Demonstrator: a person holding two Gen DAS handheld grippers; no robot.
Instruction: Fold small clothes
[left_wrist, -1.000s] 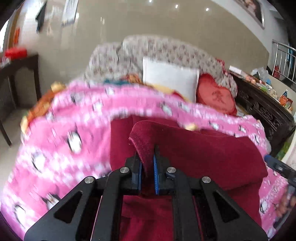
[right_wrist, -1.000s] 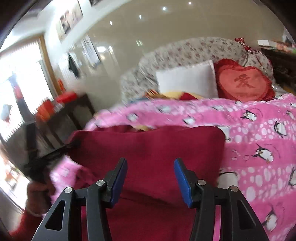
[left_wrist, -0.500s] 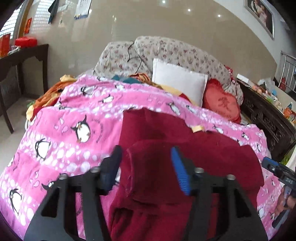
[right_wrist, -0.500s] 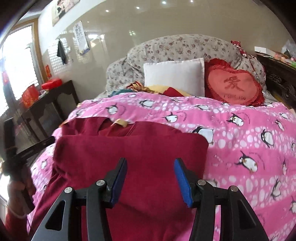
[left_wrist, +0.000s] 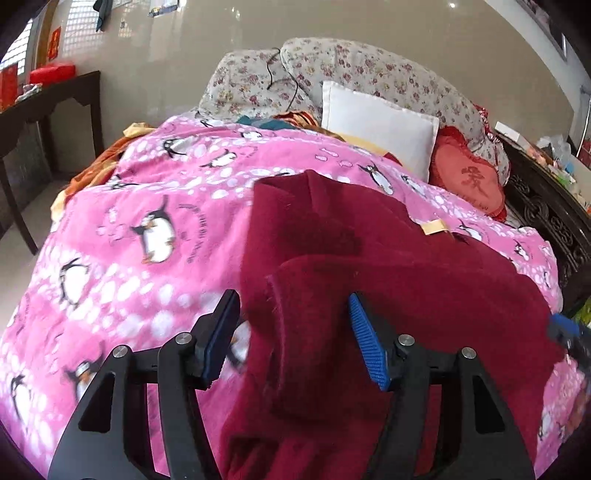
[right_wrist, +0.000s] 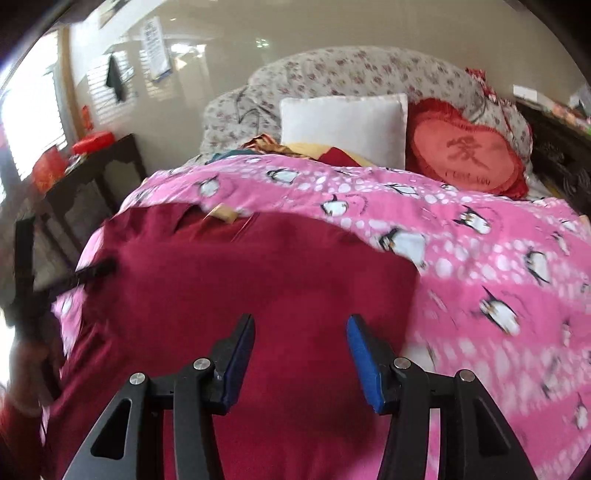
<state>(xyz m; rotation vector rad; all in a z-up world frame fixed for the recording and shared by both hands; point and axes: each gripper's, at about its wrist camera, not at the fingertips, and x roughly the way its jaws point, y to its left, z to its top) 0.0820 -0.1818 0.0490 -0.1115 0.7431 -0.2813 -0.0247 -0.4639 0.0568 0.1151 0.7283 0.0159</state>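
- The left hand-held gripper (left_wrist: 293, 339) is letting go: a second ago its blue pads were pinched shut on an edge of the dark red garment (left_wrist: 388, 280); now the jaws are opening, with the folded cloth edge lying between them and neither pad pressing on it.
- The fold it carried over lies flat on top of the garment's lower layer, so, as I judge it, this fold is placed and the left side is free for the next grab.
- The right hand-held gripper (right_wrist: 299, 354) hangs released above the near part of the garment (right_wrist: 258, 295), jaws apart as they were a second ago, holding nothing.
- In the right wrist view the other gripper (right_wrist: 88, 271) shows at the garment's left edge, with a blurred hand (right_wrist: 26, 365) below it.
- The garment rests on the pink penguin blanket (left_wrist: 147, 206) that covers the bed, with a tan label (left_wrist: 436, 226) showing at its far edge, near the collar.
- The garment looks folded once crosswise; a further fold and some smoothing probably remain, though I cannot tell whether the sleeves are tucked in.
- Beyond the blanket stand a white pillow (left_wrist: 380, 122), a red heart cushion (left_wrist: 469, 177) and a flowered quilt roll (left_wrist: 351, 70) against the wall.
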